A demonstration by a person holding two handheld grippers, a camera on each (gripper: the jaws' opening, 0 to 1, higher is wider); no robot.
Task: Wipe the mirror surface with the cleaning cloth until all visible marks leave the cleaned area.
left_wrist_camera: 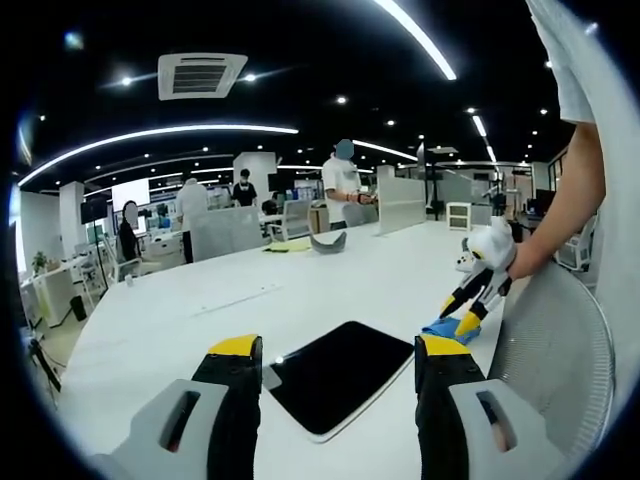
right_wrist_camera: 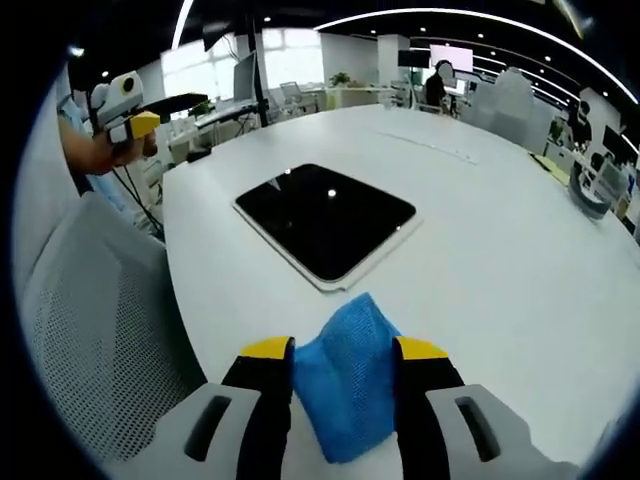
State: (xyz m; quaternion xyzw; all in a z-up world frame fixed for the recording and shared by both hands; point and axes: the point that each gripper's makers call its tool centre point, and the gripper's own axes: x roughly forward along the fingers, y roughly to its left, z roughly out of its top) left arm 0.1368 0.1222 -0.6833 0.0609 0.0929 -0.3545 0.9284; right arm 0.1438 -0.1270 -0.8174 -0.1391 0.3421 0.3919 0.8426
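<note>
1. Blue mesh fabric, that's the cleaning cloth, bunched between the jaws of the right gripper in the right gripper view. The jaws press in on it from both sides, so it's clamped and ready to use as a wiping pad.
2. The cloth's free edge points out ahead of the jaws toward the mirror, which makes sense: that leading fold is what would meet the glass first.
3. The mirror lies flat on the white worktop, a dark rounded-corner panel with a pale rim, just beyond the cloth and apart from it. No contact yet, so by my reading the wiping has not begun.
4. Two small bright spots sit on the dark face; I'd guess ceiling-light reflections rather than marks, but the view is too coarse to be sure.
5. Over in the left gripper view, the left gripper hangs above the near edge of the mirror, jaws spread wide with nothing between them. It looks parked there to keep the panel in sight, perhaps ready to steady it.
6. Same view, far right: the right gripper with the blue cloth at its tip, low by the worktop edge.
7. Containers? None on show near the mirror.
8. A mesh-backed chair sits at the worktop's edge.
</note>
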